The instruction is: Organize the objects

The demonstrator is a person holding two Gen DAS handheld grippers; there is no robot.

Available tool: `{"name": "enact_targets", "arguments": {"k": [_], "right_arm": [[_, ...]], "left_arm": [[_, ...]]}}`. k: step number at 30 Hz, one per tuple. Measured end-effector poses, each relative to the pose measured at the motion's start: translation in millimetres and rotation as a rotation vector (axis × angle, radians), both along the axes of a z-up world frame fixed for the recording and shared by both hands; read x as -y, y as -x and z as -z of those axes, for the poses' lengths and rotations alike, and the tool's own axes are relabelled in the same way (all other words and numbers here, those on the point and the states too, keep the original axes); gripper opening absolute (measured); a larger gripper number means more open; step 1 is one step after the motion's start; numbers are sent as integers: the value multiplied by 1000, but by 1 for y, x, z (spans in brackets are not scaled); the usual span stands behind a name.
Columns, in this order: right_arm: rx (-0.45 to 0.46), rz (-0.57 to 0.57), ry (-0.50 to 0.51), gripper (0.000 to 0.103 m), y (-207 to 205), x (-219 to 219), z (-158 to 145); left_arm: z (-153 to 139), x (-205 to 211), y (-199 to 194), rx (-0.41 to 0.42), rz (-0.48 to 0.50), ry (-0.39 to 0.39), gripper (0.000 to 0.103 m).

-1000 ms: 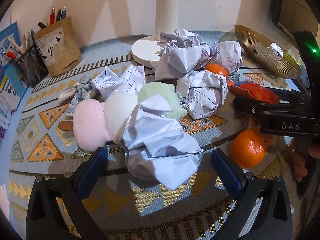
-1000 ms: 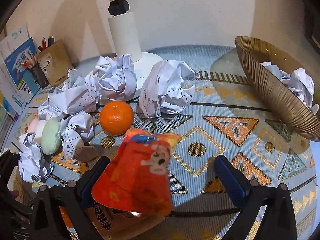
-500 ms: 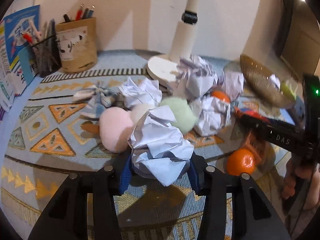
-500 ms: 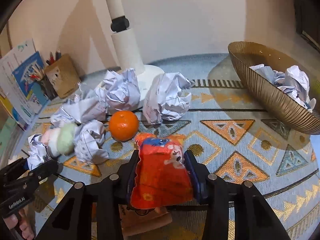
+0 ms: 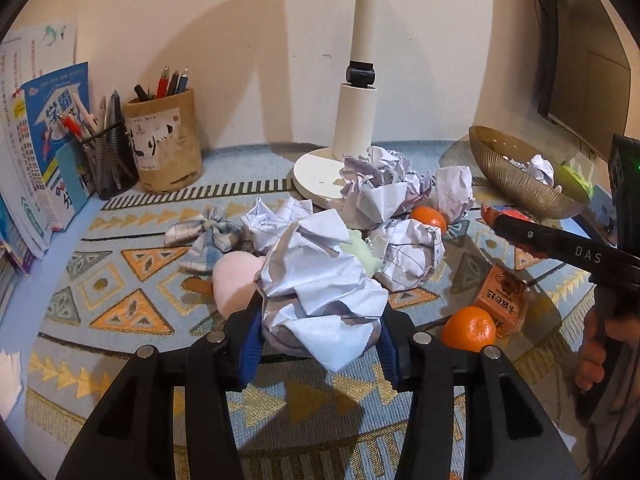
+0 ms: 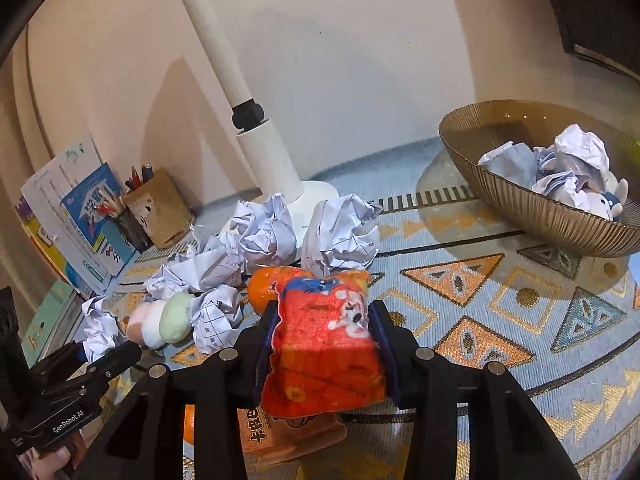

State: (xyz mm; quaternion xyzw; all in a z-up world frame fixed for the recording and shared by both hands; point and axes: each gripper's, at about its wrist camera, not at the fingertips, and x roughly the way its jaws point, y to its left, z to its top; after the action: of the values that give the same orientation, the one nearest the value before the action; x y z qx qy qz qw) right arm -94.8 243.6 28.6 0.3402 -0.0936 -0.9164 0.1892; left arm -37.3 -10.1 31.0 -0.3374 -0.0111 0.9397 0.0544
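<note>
Both grippers loaded, the carry-off step in hand. The left gripper [image 5: 318, 354] pinches a crumpled paper ball [image 5: 320, 288] between its blue pads, the ball apparently lifted just clear of the patterned surface [image 5: 132, 312], though the view from behind does not show the gap beneath it. The right gripper [image 6: 326, 354] is clamped on a red snack packet [image 6: 324, 344], held above an orange carton [image 6: 280, 432] that lies on the surface. Further paper balls, two oranges [image 5: 468, 328] and a pastel plush toy [image 5: 236, 280] lie in a loose heap near the white lamp base [image 5: 316, 172]. The ribbed golden bowl [image 6: 532, 204], well apart to the right, already holds crumpled paper. Judged from this sorting, the next move calls for carrying the paper ball over the heap to the bowl and releasing it above the rim; where the packet belongs cannot be told.
</note>
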Motion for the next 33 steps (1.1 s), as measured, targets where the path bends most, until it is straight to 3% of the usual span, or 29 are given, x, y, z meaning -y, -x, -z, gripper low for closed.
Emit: {"name": "enact_targets", "arguments": {"k": [19, 22, 25, 28, 33], "right_arm": [[-47, 17, 35, 43, -6, -8, -5], [-66, 17, 47, 40, -8, -9, -7], [-100, 13, 64, 30, -13, -10, -12], [-131, 15, 57, 30, -16, -10, -16], [-63, -21, 53, 30, -7, -9, -8]], "left_arm": [[0, 1, -2, -8, -9, -2, 47], [-1, 1, -3, -11, -10, -2, 47], [-2, 1, -4, -16, -10, -2, 47], [-2, 1, -4, -16, -11, -1, 47], [-3, 2, -5, -22, -10, 0, 47]]}}
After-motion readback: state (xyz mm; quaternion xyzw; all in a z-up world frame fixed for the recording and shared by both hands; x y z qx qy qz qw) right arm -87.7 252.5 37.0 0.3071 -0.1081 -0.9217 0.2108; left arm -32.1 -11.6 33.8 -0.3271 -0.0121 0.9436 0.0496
